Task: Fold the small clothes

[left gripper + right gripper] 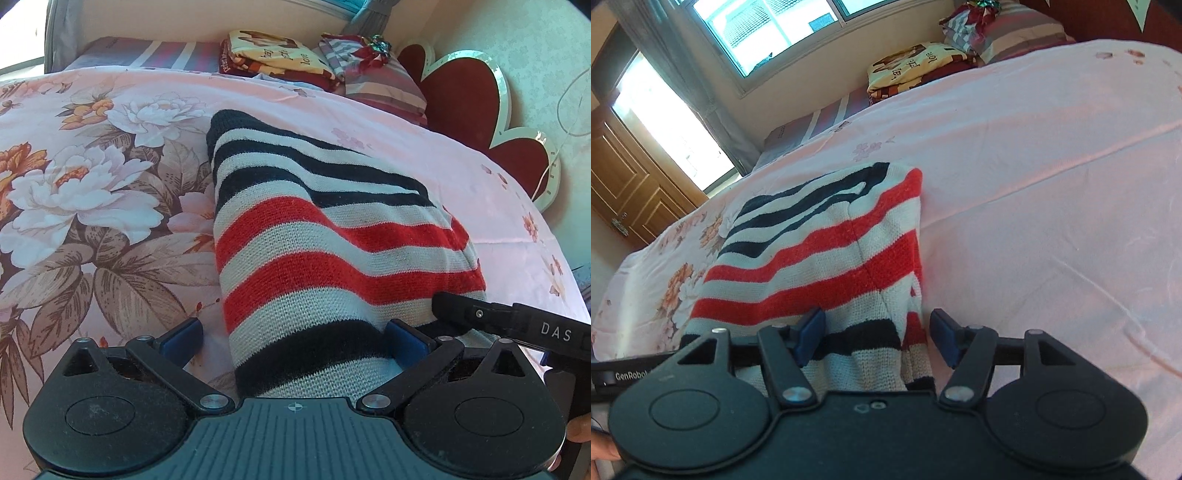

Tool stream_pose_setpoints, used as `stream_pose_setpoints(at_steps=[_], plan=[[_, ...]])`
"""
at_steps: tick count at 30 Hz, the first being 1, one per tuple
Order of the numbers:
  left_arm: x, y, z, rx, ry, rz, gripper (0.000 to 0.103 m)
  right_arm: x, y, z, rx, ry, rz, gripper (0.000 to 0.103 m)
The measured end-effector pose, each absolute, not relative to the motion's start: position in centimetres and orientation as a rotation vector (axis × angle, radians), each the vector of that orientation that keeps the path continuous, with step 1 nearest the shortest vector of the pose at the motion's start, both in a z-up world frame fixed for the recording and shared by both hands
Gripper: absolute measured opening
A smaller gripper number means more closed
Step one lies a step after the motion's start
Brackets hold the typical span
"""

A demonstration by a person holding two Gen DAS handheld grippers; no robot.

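Note:
A small knitted sweater (332,236) with black, white and red stripes lies folded on the pink floral bedspread (92,177). My left gripper (295,341) is open, its blue pads (404,341) standing either side of the sweater's near edge. The right gripper's black finger (480,314) rests on the sweater at the right of that view. In the right wrist view the sweater (827,258) lies ahead, and my right gripper (877,338) is open around its near right corner.
Folded blankets (273,55) and striped pillows (376,77) lie at the head of the bed. A red heart-shaped headboard (465,99) stands at the right. A window (775,26) and a wooden door (624,177) lie beyond the bed.

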State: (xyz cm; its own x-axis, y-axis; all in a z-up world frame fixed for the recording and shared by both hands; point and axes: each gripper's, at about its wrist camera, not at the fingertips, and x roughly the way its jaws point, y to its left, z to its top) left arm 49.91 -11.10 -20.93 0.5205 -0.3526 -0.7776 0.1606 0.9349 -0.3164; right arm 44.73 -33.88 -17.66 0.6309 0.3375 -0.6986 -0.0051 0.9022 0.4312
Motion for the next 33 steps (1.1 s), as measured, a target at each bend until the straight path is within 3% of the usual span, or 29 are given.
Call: stream_pose_setpoints(at_steps=[5,6,8,10,16,18,20,24,33], plan=[[50.4,-11.9,-20.8,-0.200,0.988,-0.339,0.102,45.6,-33.3,-18.0,0.448,0.887,0.235,0.061],[50.4,-11.9,-20.7,-0.202,0.990,-0.352,0.094,45.5,-33.4,-18.0,0.454,0.889,0.236,0.059],[50.0,-11.9,-20.3,-0.217,0.994,-0.368,0.088,45.3,-33.7,-17.7,0.467,0.894,0.254,0.047],[49.9,-11.7,-20.3,-0.220,0.989,-0.377,0.087,45.0,-33.9,-17.5,0.458,0.893,0.269,0.044],[50.4,-11.3,-20.9,-0.271,0.998,-0.383,0.085,45.7,-33.6,-18.3,0.482,0.886,0.257,0.057],[50.2,-10.9,-20.5,-0.301,0.989,-0.374,0.071,45.5,-33.5,-18.2,0.500,0.885,0.250,0.052],[49.9,-10.5,-20.0,-0.326,0.976,-0.369,0.064,45.0,-33.8,-17.8,0.519,0.876,0.255,0.040],[49.0,-10.3,-18.6,-0.321,0.955,-0.381,0.057,44.3,-34.1,-16.7,0.571,0.851,0.277,0.034],[46.1,-4.5,-14.4,-0.317,0.896,-0.327,0.056,42.7,-30.5,-13.6,0.646,0.802,0.399,0.033]])
